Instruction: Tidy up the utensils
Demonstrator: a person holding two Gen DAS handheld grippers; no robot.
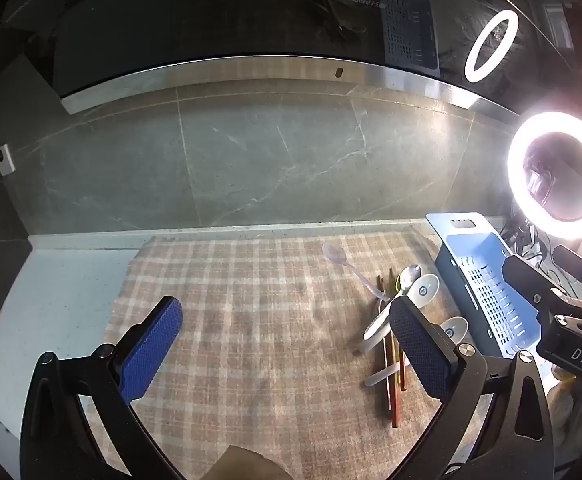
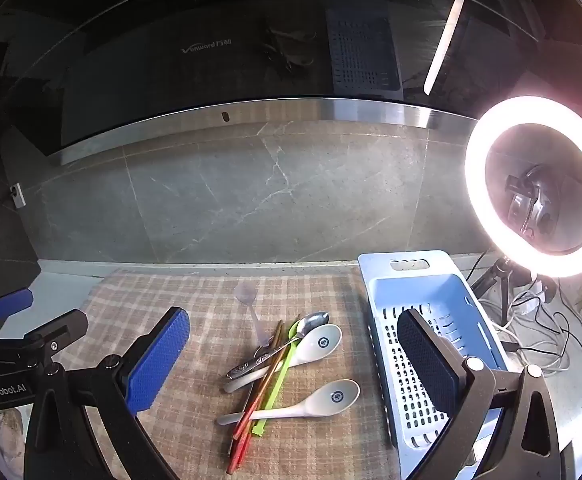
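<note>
A pile of utensils lies on the checked cloth: two white ceramic spoons, a metal spoon, a green utensil, red-brown chopsticks and a clear plastic spoon. A blue perforated basket stands to their right. My right gripper is open above the pile and basket, holding nothing. My left gripper is open over the cloth, left of the pile and basket, empty. The right gripper's body shows in the left wrist view.
A lit ring light on a tripod stands at the right with cables behind the basket. A grey tiled wall and a dark range hood rise behind the counter. White counter lies left of the cloth.
</note>
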